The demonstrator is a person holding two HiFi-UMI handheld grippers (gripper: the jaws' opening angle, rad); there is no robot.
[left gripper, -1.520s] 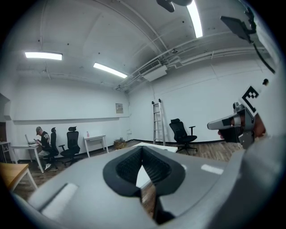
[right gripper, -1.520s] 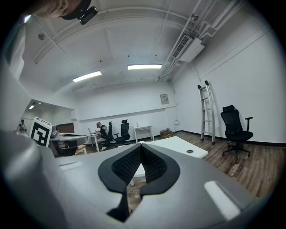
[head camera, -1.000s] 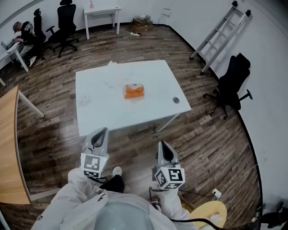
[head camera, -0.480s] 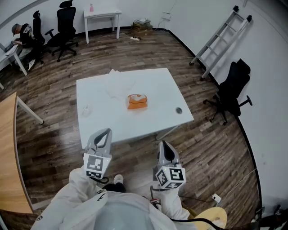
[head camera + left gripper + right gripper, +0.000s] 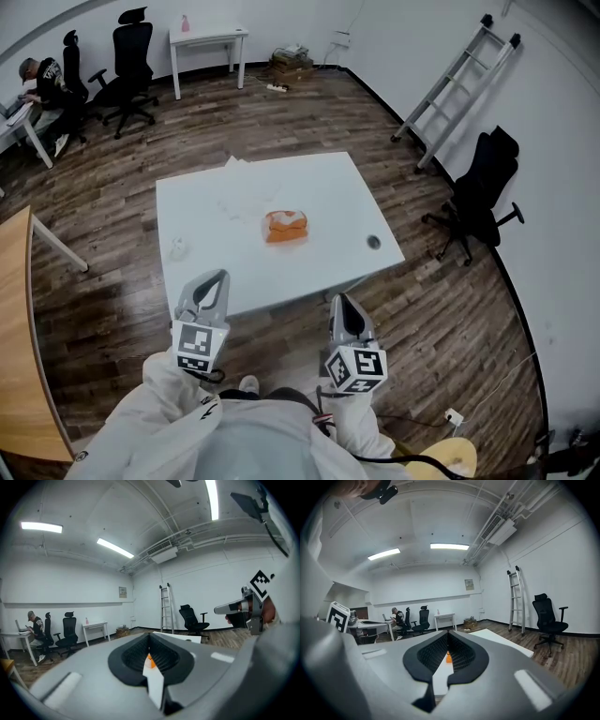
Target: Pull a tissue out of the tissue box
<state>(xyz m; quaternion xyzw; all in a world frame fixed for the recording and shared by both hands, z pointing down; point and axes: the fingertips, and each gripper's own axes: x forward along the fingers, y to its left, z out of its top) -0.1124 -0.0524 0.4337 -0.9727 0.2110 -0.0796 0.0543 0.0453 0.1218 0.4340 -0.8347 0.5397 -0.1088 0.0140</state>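
Note:
An orange tissue box [image 5: 284,226] with a white tissue showing at its top sits near the middle of a white table [image 5: 328,187]. Both grippers are held side by side short of the table's near edge, pointing at it. My left gripper [image 5: 214,277] is shut with nothing in it, and so is my right gripper [image 5: 338,300]. In the left gripper view the shut left gripper [image 5: 150,638] frames a sliver of the orange box [image 5: 149,661]. The right gripper view shows the same box [image 5: 448,657] below the closed right gripper [image 5: 448,637].
A small dark round object [image 5: 373,242] lies near the table's right edge, a small white lump [image 5: 178,247] near its left edge. A ladder [image 5: 450,75] and a black chair [image 5: 478,197] stand to the right, a wooden table [image 5: 14,309] to the left. A person [image 5: 37,80] sits far back left.
The table and tissue box have come closer in the head view. Both grippers have moved forward towards the table's near edge, still shut and side by side.

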